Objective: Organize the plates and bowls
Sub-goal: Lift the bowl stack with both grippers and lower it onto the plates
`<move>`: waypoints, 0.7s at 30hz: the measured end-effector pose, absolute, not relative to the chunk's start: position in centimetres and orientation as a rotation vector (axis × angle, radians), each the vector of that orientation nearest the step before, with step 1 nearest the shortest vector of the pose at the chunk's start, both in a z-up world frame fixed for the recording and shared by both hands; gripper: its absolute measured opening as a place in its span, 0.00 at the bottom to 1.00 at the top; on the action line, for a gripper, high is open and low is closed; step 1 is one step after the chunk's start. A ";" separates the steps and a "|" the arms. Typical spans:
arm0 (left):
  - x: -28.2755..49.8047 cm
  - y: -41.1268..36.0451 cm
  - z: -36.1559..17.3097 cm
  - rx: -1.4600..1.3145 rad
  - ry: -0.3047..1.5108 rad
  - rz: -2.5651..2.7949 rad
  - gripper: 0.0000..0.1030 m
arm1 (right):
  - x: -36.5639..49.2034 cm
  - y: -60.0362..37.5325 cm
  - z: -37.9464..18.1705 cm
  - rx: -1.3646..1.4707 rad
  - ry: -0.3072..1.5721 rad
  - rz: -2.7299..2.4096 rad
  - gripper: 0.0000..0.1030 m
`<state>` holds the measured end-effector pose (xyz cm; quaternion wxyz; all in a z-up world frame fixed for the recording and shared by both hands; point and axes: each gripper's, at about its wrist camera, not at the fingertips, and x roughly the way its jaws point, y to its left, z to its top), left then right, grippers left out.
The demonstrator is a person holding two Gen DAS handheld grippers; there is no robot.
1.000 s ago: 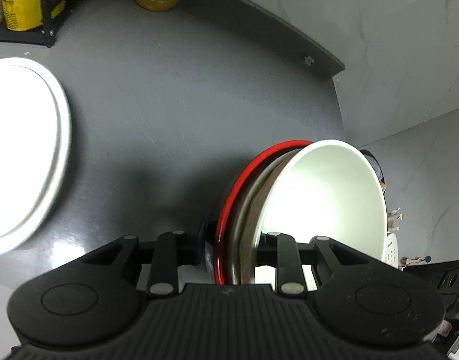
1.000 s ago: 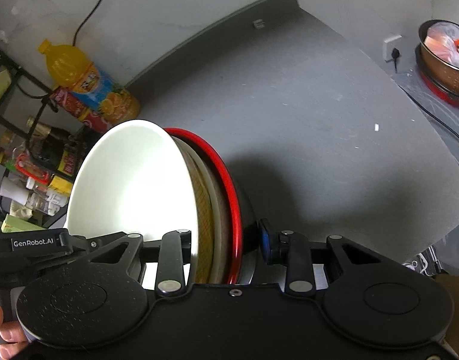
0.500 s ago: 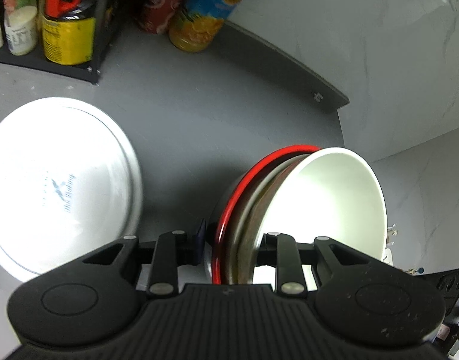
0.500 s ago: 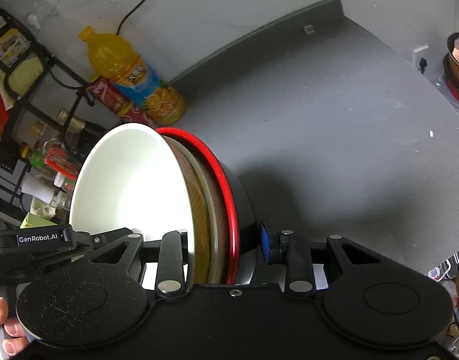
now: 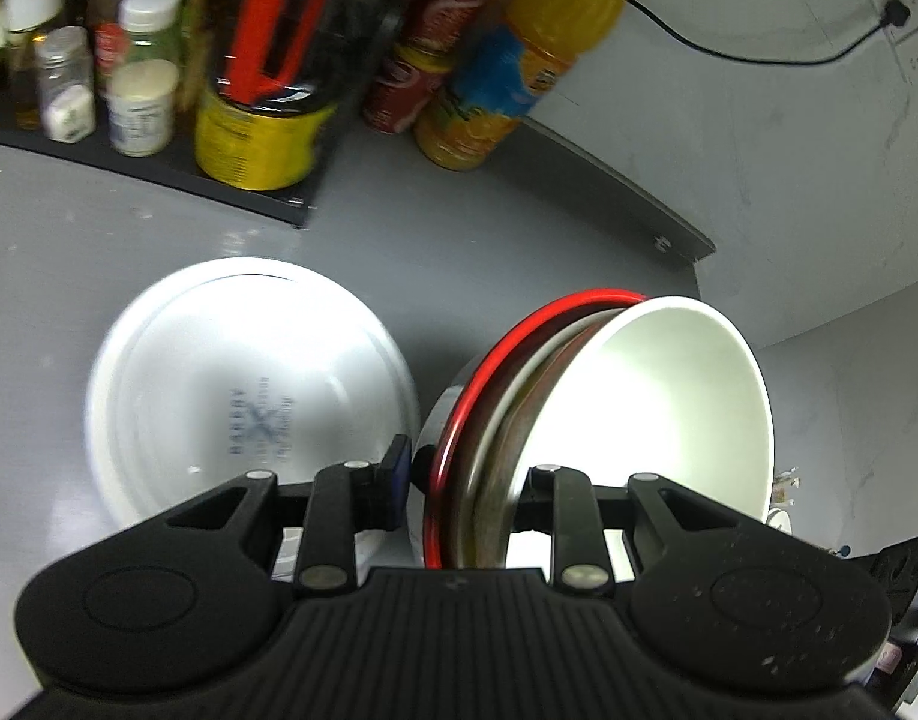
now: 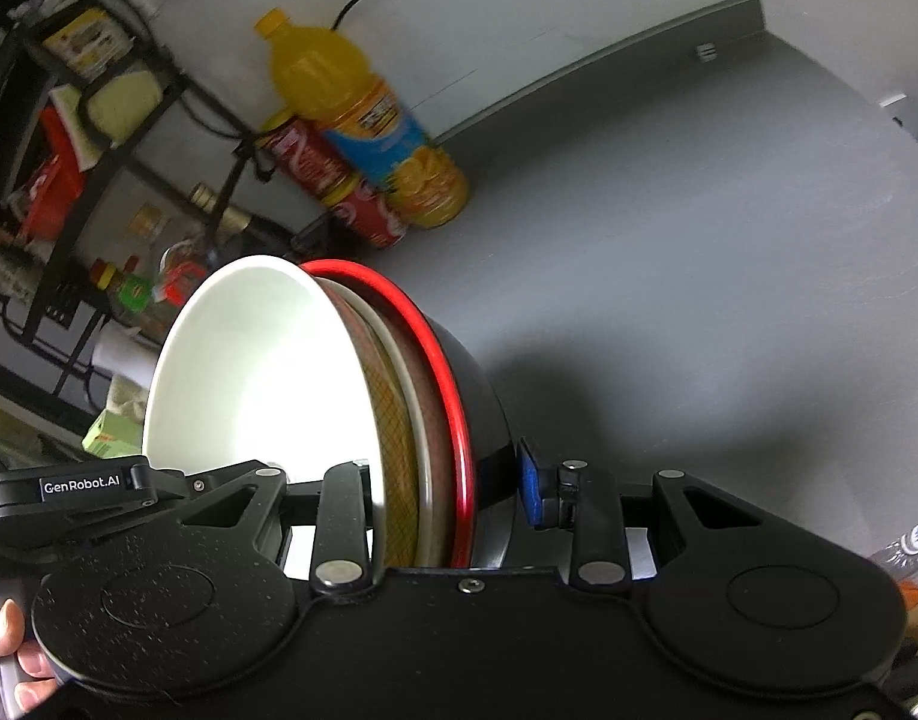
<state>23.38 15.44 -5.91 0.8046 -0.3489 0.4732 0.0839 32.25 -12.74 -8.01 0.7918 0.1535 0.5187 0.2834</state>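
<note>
Plate [image 5: 249, 384] has slid from far left of the left wrist view to just beside the bowl stack [image 5: 579, 420]. Rack w/ jars [image 5: 159, 90], cans and juice bottle [image 5: 519, 60] were barely in view 1 s ago, now fill the top. In right view, bottle [image 6: 369, 120] sits higher above the stack, further right.

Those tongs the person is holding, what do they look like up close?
Both are matte black plastic. The left tongs have a ribbed body, two round discs, silver rivets and a blue pad on one finger. The right tongs look alike, with a smooth body. The left one's side bears a white "GenRobot.AI" label.
</note>
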 end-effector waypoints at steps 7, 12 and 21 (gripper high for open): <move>21.1 18.8 -5.4 -0.742 1.016 0.216 0.26 | 30.5 -9.7 -8.0 0.335 1.128 0.643 0.31; 20.0 20.5 -5.3 -0.730 1.028 0.228 0.26 | 29.4 -8.1 -7.9 0.339 1.146 0.658 0.31; 19.1 22.8 -6.8 -0.747 1.078 0.228 0.26 | 28.6 -6.0 -8.8 0.318 1.183 0.644 0.31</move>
